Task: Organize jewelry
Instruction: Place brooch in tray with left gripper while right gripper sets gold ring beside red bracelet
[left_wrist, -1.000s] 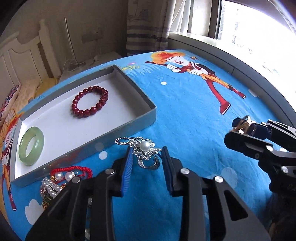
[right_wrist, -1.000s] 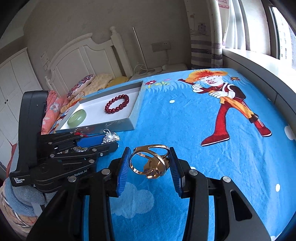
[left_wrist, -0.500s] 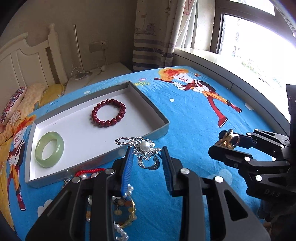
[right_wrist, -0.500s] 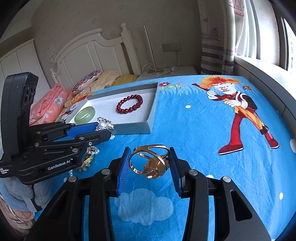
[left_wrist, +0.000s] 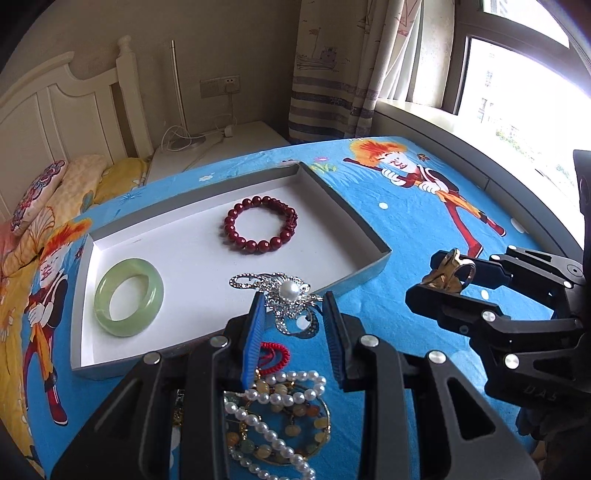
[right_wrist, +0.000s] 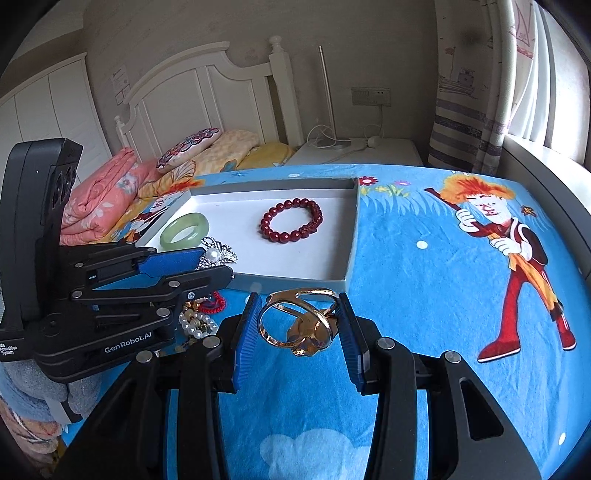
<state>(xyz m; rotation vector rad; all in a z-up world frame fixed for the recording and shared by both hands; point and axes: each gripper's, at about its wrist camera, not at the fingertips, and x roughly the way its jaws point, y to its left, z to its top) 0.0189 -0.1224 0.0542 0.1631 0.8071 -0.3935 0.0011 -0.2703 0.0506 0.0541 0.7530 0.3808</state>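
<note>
Brooch (left_wrist: 291, 301) clamped in left tool (left_wrist: 293, 321); tray (left_wrist: 369, 266) wall just ahead

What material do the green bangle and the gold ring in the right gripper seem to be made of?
Green bangle: probably jade or glass; pale, translucent, with a smooth glossy surface.
Gold ring, held in the right gripper: likely polished gold-tone metal, since it gives bright mirror-like reflections; plating or solid cannot be told.
</note>
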